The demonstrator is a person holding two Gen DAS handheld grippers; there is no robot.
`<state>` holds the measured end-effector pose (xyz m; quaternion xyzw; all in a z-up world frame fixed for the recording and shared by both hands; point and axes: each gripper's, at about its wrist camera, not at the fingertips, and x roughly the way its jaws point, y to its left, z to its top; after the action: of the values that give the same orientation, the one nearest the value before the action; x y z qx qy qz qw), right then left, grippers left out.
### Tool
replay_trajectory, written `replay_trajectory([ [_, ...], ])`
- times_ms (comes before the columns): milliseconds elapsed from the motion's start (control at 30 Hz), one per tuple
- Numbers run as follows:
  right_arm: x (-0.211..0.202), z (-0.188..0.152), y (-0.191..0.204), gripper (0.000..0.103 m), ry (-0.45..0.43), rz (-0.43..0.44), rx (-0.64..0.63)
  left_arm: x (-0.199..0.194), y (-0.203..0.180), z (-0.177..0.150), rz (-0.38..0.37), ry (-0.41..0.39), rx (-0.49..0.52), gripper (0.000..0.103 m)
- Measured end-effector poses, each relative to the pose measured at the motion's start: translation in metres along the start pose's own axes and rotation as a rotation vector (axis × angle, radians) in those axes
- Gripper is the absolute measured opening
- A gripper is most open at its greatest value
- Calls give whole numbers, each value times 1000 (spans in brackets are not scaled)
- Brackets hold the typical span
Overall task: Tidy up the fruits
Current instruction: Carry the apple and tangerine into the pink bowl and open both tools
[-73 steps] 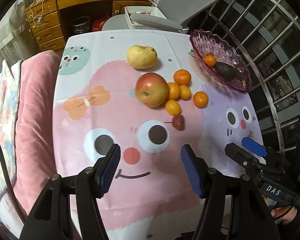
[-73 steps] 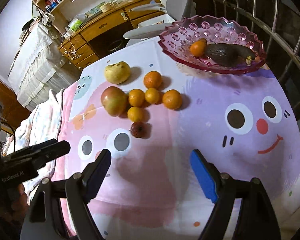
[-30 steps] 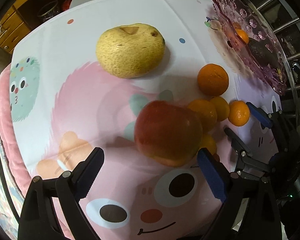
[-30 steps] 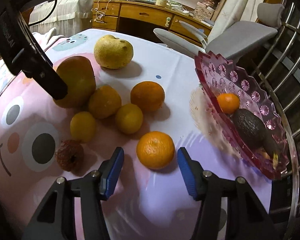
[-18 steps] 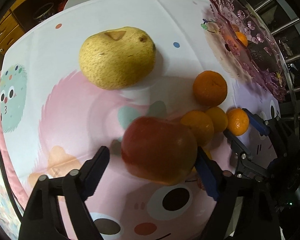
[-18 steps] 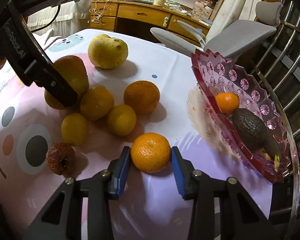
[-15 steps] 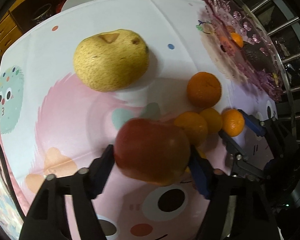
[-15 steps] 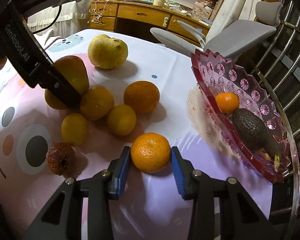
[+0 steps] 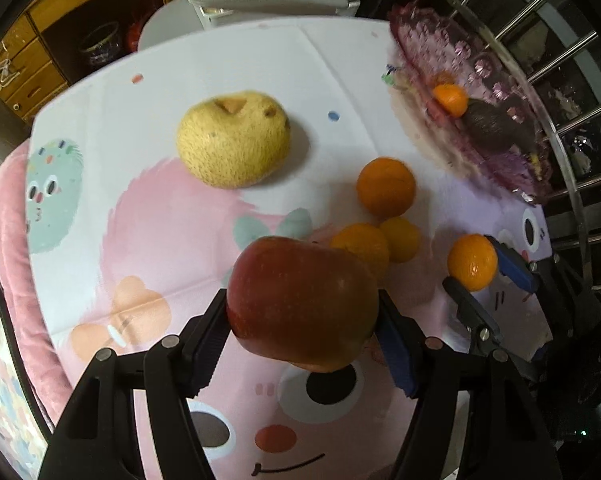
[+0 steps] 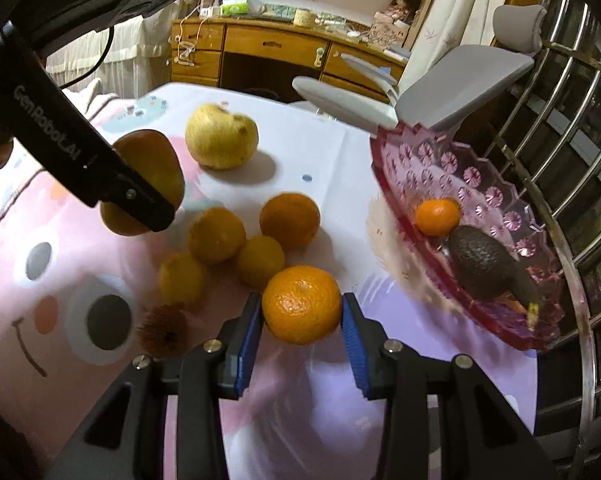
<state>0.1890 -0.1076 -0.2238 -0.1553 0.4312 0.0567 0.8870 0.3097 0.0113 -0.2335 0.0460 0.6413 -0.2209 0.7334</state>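
My left gripper (image 9: 300, 320) is shut on a red apple (image 9: 300, 304) and holds it above the cloth; the apple also shows in the right wrist view (image 10: 148, 176). My right gripper (image 10: 302, 320) is shut on an orange tangerine (image 10: 301, 304), which also shows in the left wrist view (image 9: 471, 262). A yellow pear (image 9: 233, 144) lies further back. Several small oranges (image 10: 289, 220) and a dark red lychee (image 10: 162, 332) lie on the cloth. A pink glass bowl (image 10: 452, 168) at the right holds a tangerine (image 10: 437, 216) and an avocado (image 10: 480, 262).
The table wears a cartoon-face cloth (image 9: 152, 216). A grey chair (image 10: 452, 92) and a wooden desk (image 10: 268, 48) stand behind it. A metal railing (image 10: 572, 160) runs along the right side, close behind the bowl. A pink cushion (image 9: 8, 240) lies at the left.
Both grippers moved in from the near edge and shut, the left on the apple, the right on the tangerine. Both fruits have lifted slightly off the cloth.
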Motion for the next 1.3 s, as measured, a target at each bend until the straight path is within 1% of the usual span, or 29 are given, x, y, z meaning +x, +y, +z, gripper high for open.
replay_trajectory([
  [200, -36, 13, -12, 39, -42, 2, 56, -38, -12, 4, -3, -56, -12, 68],
  [333, -53, 22, -28, 39, -57, -11, 83, -67, -27, 14, -6, -104, -8, 68],
  [500, -69, 28, -54, 39, -77, -34, 121, -87, -49, 30, -8, -163, 3, 68],
  [667, -72, 29, -87, 39, -84, -66, 155, -97, -76, 47, -37, -203, 9, 68],
  [833, -66, 22, -120, 39, -58, -67, 203, -88, -102, 66, -52, -214, 8, 68],
  [1000, -48, 12, -147, 39, -5, -56, 235, -64, -120, 81, -60, -184, 4, 68],
  [1167, -30, 2, -168, 40, 54, -17, 297, -33, -137, 93, -65, -143, -2, 68],
  [1300, -18, -7, -180, 40, 86, 41, 366, -13, -148, 99, -72, -113, -4, 68],
])
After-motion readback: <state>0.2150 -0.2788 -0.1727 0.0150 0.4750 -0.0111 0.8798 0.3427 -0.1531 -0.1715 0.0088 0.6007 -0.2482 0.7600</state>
